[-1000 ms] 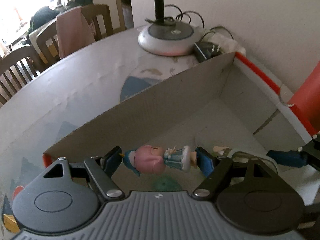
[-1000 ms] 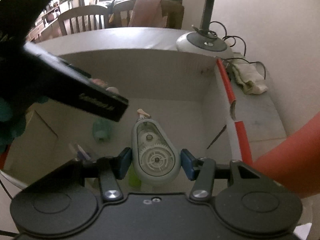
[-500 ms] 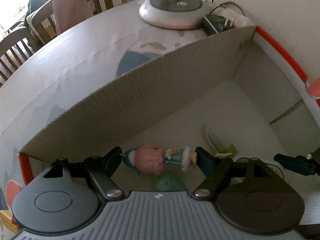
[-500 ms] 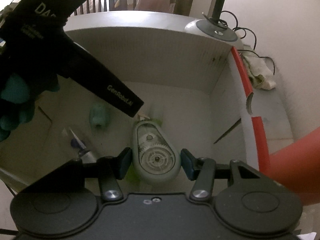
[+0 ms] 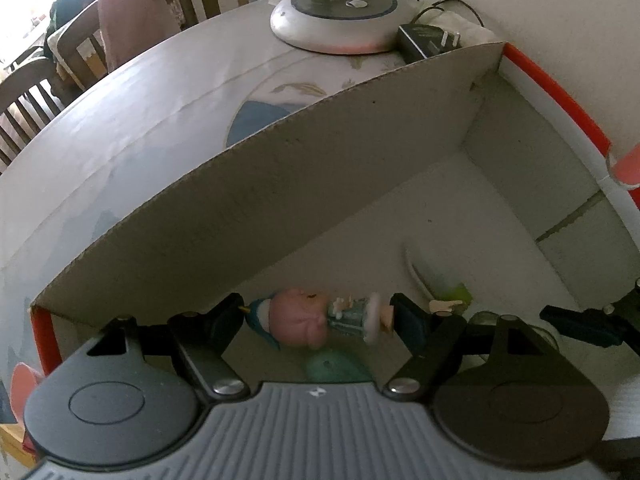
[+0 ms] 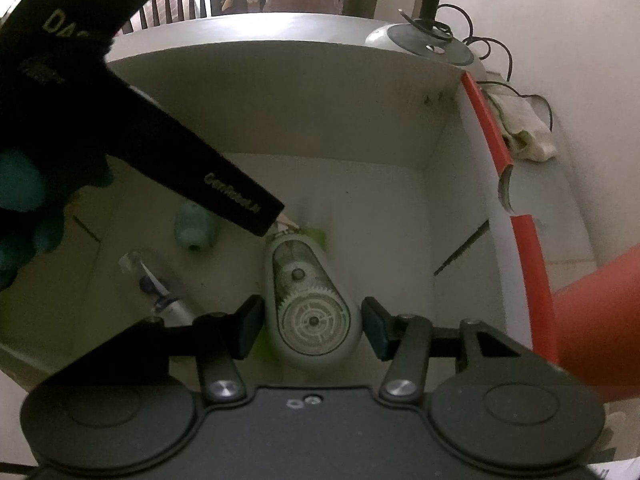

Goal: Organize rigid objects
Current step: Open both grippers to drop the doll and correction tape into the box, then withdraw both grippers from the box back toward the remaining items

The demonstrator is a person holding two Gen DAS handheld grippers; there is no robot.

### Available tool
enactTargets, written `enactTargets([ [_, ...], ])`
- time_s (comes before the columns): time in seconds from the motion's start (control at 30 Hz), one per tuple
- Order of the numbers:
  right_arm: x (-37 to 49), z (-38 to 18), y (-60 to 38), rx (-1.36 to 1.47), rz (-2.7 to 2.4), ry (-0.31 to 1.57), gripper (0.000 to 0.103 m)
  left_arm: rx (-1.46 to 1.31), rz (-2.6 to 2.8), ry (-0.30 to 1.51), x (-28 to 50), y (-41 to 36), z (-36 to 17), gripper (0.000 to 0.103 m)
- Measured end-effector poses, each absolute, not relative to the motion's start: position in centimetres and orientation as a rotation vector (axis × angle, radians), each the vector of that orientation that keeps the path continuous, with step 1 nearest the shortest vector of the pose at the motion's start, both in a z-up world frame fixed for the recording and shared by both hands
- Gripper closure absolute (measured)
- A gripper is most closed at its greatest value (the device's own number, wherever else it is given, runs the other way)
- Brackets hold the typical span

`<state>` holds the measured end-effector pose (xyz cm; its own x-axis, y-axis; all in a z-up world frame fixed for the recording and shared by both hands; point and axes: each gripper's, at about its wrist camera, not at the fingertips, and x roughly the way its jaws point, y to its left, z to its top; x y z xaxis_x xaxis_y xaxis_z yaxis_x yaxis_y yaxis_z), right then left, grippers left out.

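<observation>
Between the fingers of my left gripper (image 5: pixel 320 318) lies a small figurine (image 5: pixel 308 320) with a pink head and a blue dress, held sideways. It hangs inside the open cardboard box (image 5: pixel 280 200), just above the floor. My right gripper (image 6: pixel 312 326) is shut on a grey-green correction tape dispenser (image 6: pixel 310 304) with its gears showing, also low inside the box (image 6: pixel 320 100). The left gripper's black body (image 6: pixel 160 152) crosses the upper left of the right wrist view, held by a teal-gloved hand (image 6: pixel 20 192).
On the box floor lie a teal piece (image 6: pixel 196 230), a clear-capped tube (image 6: pixel 160 292) and a green item (image 5: pixel 452 294). Red tape edges the box rim (image 6: pixel 486 120). Behind the box stand a lamp base (image 5: pixel 340 20), a power adapter (image 5: pixel 424 38) and chairs (image 5: pixel 120 12).
Both grippers have sunk lower into the box with their objects still held. The box walls now fill more of both views.
</observation>
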<state>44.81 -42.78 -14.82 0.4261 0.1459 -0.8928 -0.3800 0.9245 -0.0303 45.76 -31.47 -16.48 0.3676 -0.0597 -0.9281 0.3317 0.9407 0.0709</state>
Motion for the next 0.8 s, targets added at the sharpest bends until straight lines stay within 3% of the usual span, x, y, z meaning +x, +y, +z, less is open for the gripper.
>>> enactTargets([
  [0.33, 44.8, -13.9, -43.5, -0.191, 0.326, 1.065, 0.042, 0.219, -0.280, 1.114, 44.5, -30.7, -14.5, 0.023],
  [0.8, 43.1, -10.3, -43.5, -0.114, 0.321, 0.994, 0.039, 0.141, -0.306, 1.014, 41.5, -27.7, -10.2, 0.023],
])
